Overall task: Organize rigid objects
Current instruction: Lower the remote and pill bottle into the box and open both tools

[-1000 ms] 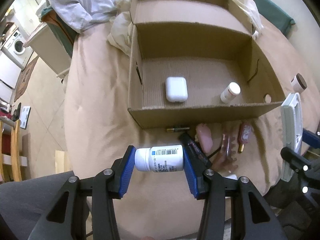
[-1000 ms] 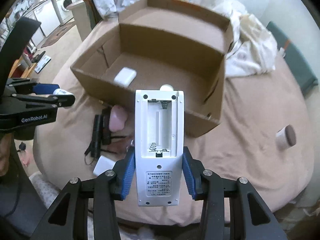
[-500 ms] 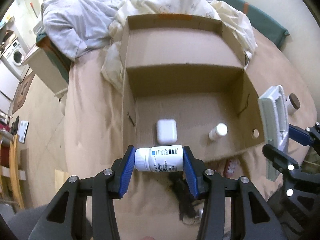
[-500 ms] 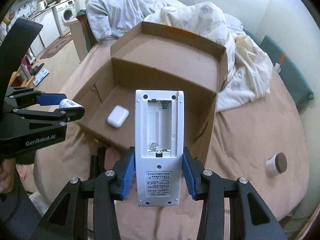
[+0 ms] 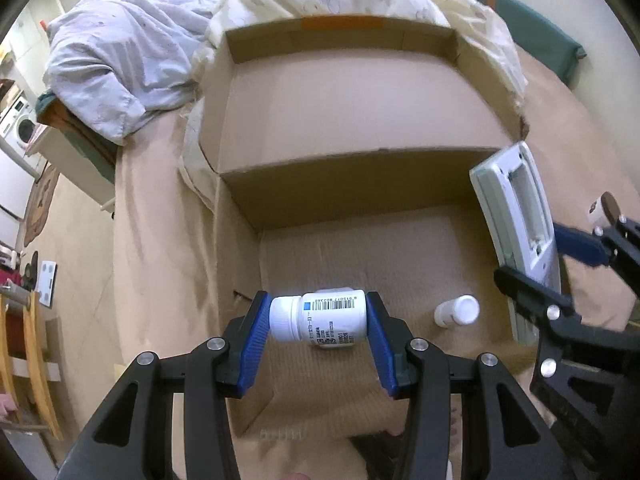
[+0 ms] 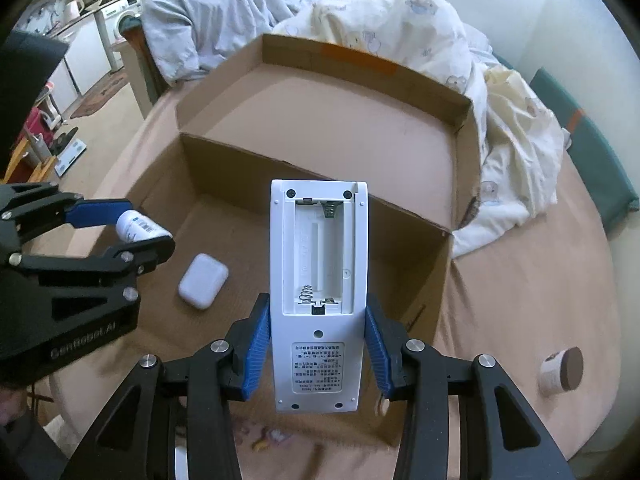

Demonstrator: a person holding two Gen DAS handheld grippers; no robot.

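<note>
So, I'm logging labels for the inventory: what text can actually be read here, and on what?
"GenRobot.AI": on the left gripper, seen from the right wrist.
Pill bottle: barcode and digits, too small to read.
Remote: back sticker print, too blurred to read.
Nothing else carries readable text.

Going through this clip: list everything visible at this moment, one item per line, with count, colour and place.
cardboard box: 1, brown, open on the bed
pill bottle: 1, white, clamped sideways in the left gripper over the box
remote: 1, white, battery bay uncovered, clamped in the right gripper
earbud case: 1, white, on the box floor
small bottle: 1, white, lying on the box floor
jar: 1, pale with a brown lid, on the bed sheet outside the box
duvets: 2, grey and cream, heaped behind the box
washing machine: 1, white, far left
left gripper: black, blue pads
right gripper: black, blue pads
</note>
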